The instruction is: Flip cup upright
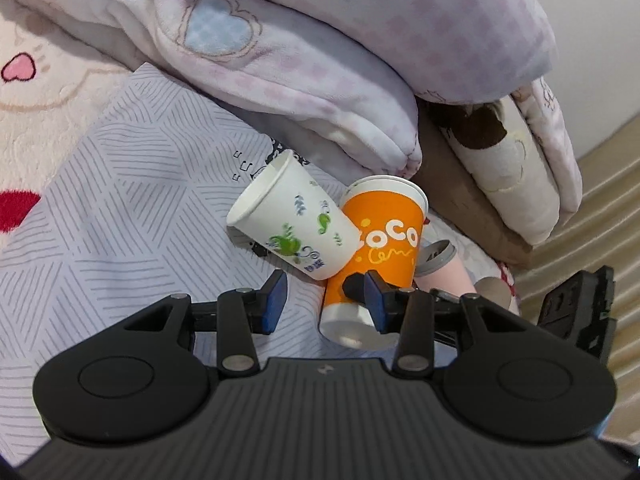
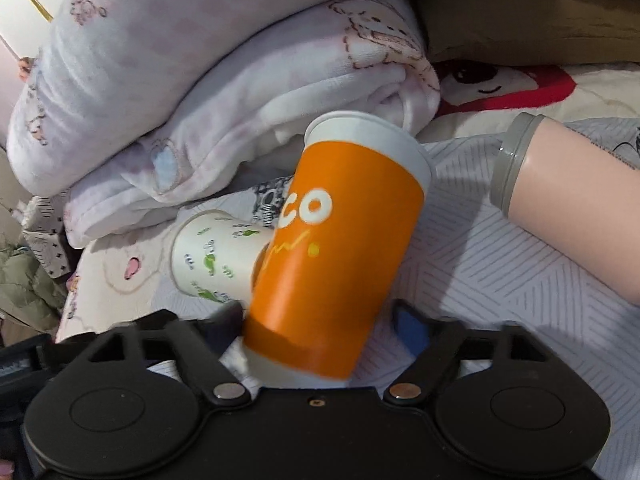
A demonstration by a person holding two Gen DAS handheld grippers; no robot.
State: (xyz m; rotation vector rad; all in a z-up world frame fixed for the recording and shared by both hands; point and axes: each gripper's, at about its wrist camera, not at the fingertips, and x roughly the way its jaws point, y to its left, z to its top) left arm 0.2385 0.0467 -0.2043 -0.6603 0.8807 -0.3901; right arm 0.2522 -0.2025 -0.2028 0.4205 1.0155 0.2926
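The left gripper (image 1: 326,300) hangs released over the striped sheet (image 1: 120,200), empty. Ahead, the white cup (image 1: 292,224) lies on its side, its base touching the orange cup (image 2: 332,248). The orange cup leans tilted between the right gripper (image 2: 320,326) fingers, which stand spread; whether they touch it is unclear. A pink tumbler (image 2: 568,208) lies rightmost, below the folded blankets (image 1: 320,60).
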